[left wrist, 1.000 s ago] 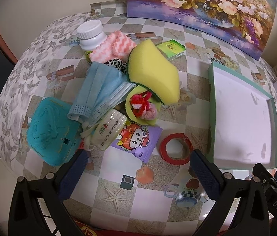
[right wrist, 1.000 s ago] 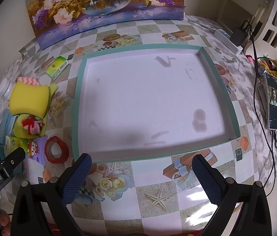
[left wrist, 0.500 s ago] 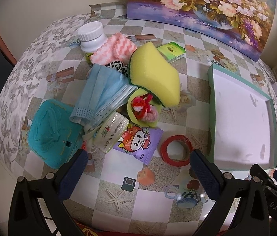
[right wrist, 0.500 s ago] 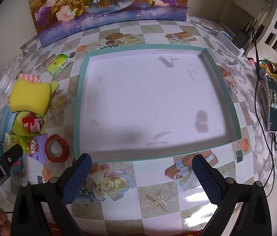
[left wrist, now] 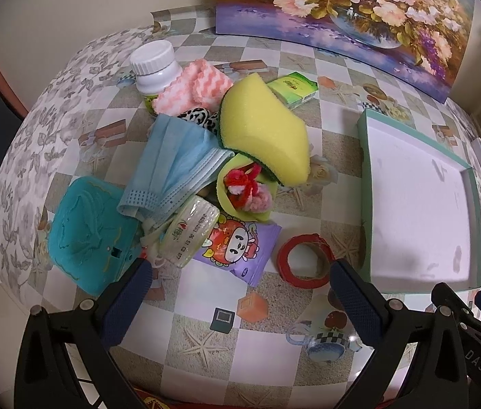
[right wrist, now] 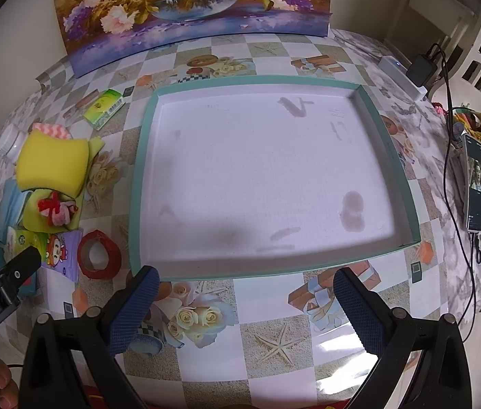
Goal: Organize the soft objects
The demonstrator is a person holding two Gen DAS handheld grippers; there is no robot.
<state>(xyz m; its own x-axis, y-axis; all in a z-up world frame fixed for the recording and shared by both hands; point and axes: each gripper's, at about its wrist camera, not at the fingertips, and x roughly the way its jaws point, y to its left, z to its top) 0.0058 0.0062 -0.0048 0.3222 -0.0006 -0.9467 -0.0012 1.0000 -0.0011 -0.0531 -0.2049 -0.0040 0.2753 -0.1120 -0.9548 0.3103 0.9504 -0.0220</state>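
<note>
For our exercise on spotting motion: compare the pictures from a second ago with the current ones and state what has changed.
Almost nothing. Both cameras drift slightly, so the pile and the tray sit a little differently in frame. Nothing was taken or released: left gripper and right gripper stay open, and the yellow sponge, mask and tape roll lie as before.

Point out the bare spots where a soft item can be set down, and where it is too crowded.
The shallow teal-rimmed tray holds nothing: the biggest free patch. Bare tablecloth lies between the tray's near rim and the right hand-held gripper. Crowded: the pile left of the tray, where the yellow foam sponge, blue face mask and red tape roll lie close together.
</note>
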